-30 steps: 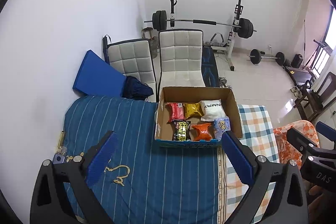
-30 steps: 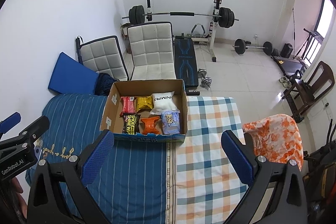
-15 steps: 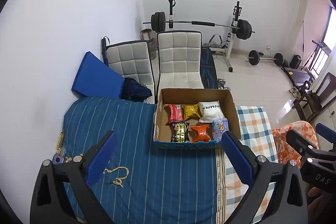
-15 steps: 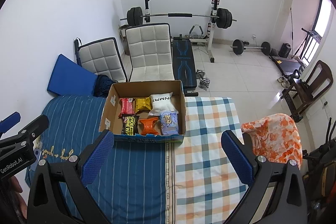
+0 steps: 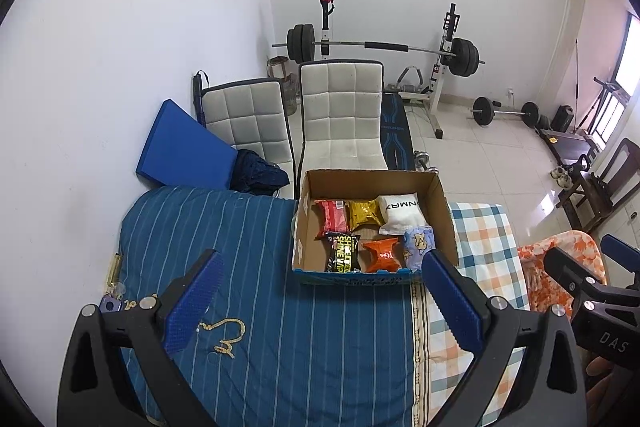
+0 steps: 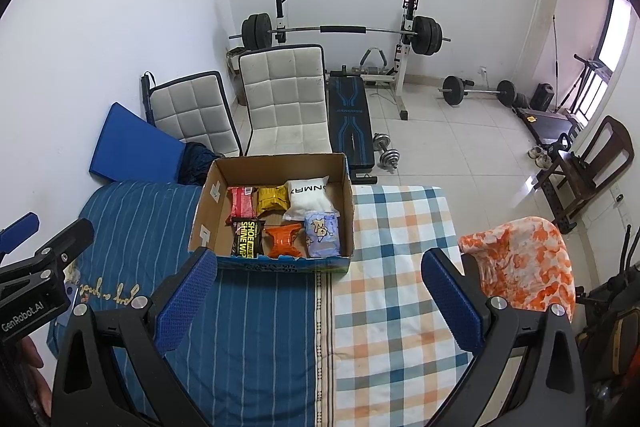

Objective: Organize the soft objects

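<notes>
An open cardboard box [image 5: 442, 199] [image 6: 208, 203] sits on the bed. It holds several soft packs: a red pack [image 5: 331, 218], a gold pack [image 5: 363, 214], a white pack [image 5: 400, 213], a black and yellow pack [image 5: 344, 254], an orange pack [image 5: 382, 254] and a pale blue printed pack [image 5: 418, 247]. My left gripper [image 5: 324, 303] is open and empty, high above the blue striped cover in front of the box. My right gripper [image 6: 320, 303] is open and empty, above the seam between striped and checked covers.
The bed has a blue striped cover [image 5: 240, 267] and a checked cover [image 6: 400, 247]. An orange floral cloth [image 6: 520, 259] lies at its right edge. Two white padded chairs [image 6: 288, 99], a blue mat [image 5: 180, 147] and a barbell rack [image 6: 340, 31] stand beyond the bed.
Both grippers have drawn slightly back and up; the box looks a little farther away. Both stay open and empty.
</notes>
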`<move>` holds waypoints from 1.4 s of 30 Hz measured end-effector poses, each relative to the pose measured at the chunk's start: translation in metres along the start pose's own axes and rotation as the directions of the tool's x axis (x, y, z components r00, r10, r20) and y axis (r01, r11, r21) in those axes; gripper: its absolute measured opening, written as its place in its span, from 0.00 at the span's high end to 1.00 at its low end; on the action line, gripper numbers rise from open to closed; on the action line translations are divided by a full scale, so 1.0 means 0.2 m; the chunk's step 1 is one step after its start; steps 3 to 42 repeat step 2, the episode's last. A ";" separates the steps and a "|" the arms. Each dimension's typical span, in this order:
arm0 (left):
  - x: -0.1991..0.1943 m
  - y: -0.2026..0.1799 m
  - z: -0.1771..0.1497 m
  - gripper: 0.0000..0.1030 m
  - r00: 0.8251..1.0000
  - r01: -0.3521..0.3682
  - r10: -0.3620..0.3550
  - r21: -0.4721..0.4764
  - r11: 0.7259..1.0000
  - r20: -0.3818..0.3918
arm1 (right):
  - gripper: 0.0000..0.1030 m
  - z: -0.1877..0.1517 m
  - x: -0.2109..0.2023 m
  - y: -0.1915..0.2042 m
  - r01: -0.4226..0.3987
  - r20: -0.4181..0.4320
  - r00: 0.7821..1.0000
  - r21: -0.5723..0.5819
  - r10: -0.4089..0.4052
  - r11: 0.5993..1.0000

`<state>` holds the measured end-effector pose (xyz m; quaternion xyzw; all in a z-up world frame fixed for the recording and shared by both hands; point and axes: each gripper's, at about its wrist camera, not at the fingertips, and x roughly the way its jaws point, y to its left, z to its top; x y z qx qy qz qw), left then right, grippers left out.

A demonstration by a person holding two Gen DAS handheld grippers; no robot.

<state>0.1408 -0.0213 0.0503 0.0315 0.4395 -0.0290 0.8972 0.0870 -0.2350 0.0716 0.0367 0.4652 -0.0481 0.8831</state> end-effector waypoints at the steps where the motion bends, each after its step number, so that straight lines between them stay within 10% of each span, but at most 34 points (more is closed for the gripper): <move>1: 0.00 0.00 0.00 0.01 1.000 0.001 -0.001 0.000 1.000 0.002 | 0.00 0.00 0.00 0.00 -0.001 0.001 1.000 0.001 0.001 1.000; 42: 0.00 0.00 0.00 0.02 1.000 0.001 -0.001 0.002 1.000 0.002 | 0.00 0.00 0.00 0.00 0.004 0.002 1.000 -0.002 -0.004 1.000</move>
